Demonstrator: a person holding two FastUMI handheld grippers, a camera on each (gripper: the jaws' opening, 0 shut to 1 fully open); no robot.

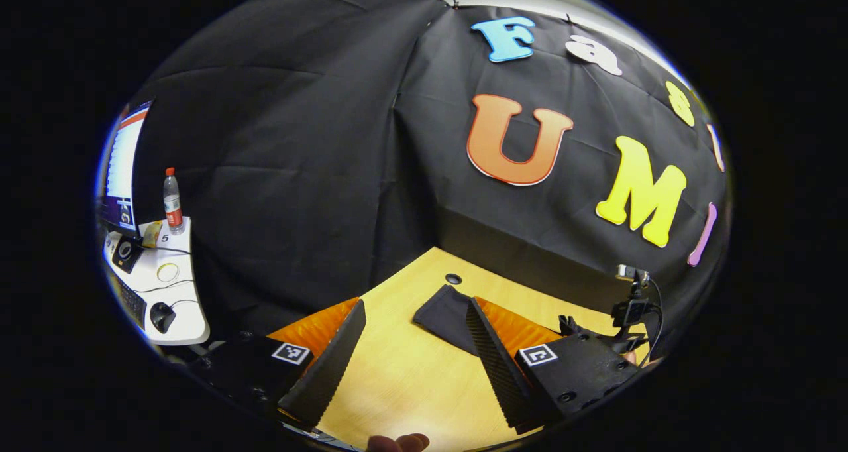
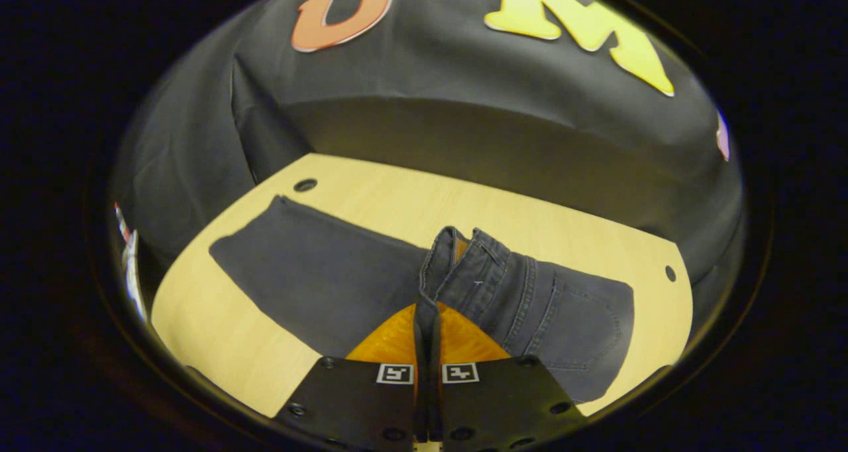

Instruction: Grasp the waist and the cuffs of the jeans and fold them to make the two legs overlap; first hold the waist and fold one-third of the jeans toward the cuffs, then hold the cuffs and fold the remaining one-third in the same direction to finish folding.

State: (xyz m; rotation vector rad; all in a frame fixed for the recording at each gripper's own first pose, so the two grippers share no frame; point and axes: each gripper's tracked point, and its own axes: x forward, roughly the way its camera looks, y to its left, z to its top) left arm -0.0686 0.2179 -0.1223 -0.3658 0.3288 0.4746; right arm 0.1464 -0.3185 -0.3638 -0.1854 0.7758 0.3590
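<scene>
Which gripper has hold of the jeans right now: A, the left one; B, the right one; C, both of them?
B: in the right gripper view the right gripper is shut on the jeans at the waist, while the left gripper hangs open over the table.

the left gripper view is evenly and fairly brightly lit; the surface is rendered warm and clear, and a pale strip of bright light is seen above the booth's wall, at the top edge. strong fisheye bending is shown: the white side desk left of the surface is curved and squeezed. the monitor above that desk is blown out to a bluish glow. the right gripper view is dimmer and softer, with darkening toward the rim. the jeans are kept reasonably sharp, stitching readable, while only a thin, soft shadow is cast beside them on the surface.
</scene>
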